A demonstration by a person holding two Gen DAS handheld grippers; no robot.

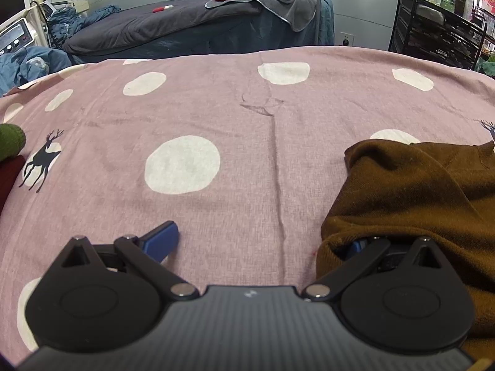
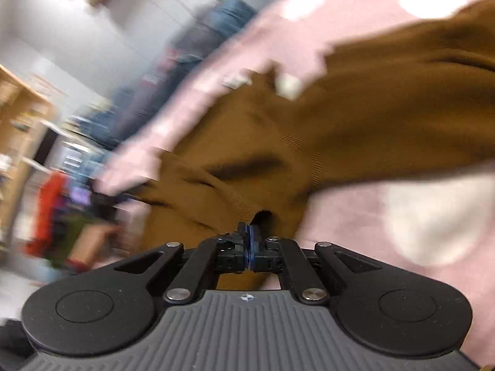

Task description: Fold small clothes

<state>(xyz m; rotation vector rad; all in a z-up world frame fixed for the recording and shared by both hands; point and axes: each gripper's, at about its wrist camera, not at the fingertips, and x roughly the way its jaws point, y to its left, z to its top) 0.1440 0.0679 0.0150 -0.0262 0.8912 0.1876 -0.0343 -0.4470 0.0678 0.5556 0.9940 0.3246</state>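
A brown knitted garment (image 1: 414,191) lies rumpled on the right side of the pink dotted bedsheet (image 1: 216,117). My left gripper (image 1: 260,244) stands open wide at the garment's left edge. Its left blue finger (image 1: 161,241) rests on bare sheet, and its right finger is hidden under the garment's hem. In the blurred right wrist view the brown garment (image 2: 340,108) spreads away from my right gripper (image 2: 249,235). The jaws there are pressed almost together on a fold of the garment's near edge, and creases run toward the tips.
A green knitted item (image 1: 10,142) and a dark red cloth (image 1: 9,173) lie at the sheet's left edge. Behind the bed stand a second bed with a grey blanket (image 1: 173,24), a black shelf rack (image 1: 439,31) at right and a machine (image 1: 17,34) at left.
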